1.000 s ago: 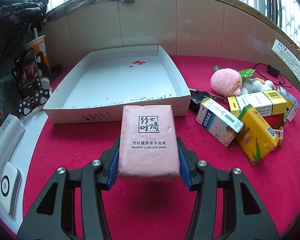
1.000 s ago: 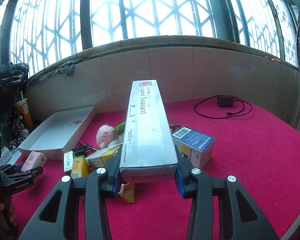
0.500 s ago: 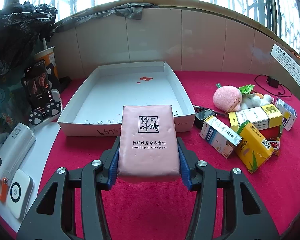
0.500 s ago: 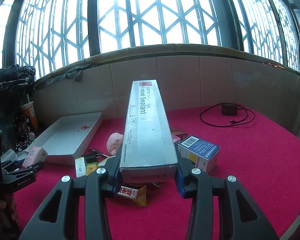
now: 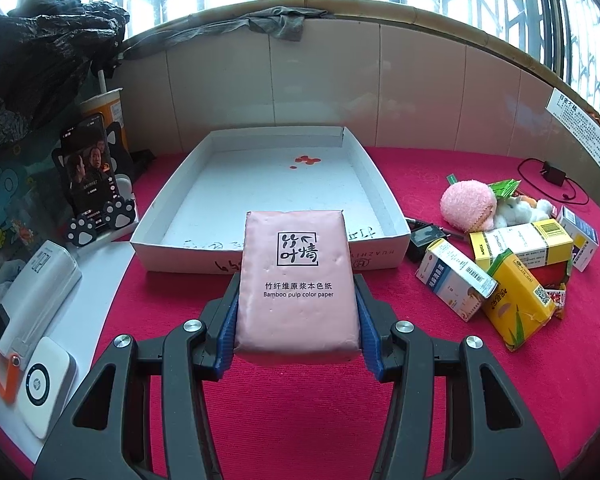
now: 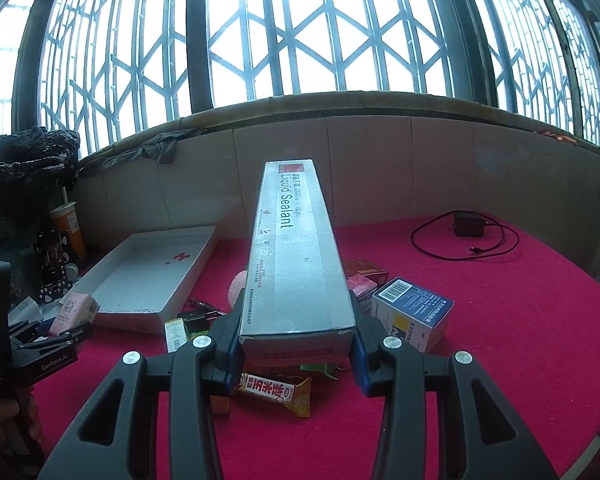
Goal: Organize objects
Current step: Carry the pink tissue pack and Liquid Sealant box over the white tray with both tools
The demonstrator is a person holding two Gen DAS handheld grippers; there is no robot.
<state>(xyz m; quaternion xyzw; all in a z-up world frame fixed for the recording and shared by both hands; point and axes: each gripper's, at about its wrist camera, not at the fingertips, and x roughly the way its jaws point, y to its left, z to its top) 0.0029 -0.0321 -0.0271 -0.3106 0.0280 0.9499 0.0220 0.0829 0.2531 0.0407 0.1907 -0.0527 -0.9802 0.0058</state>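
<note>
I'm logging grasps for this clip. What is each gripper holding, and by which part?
Left gripper: pink tissue pack, clamped across its long sides near the near end. Right gripper: grey sealant box, by its near end's sides.

Sealant box (image 6: 296, 264) hides most of the pink plush toy (image 6: 237, 286) behind it; tissue pack (image 5: 296, 280) covers the white tray's near wall (image 5: 180, 258) centre.

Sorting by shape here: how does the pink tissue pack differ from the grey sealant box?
The pink tissue pack is short, soft and dimpled; the grey sealant box is long, narrow and stiff-edged. The pack sits in the left gripper, the box in the right gripper. Both are clamped and held off the red cloth.
</note>
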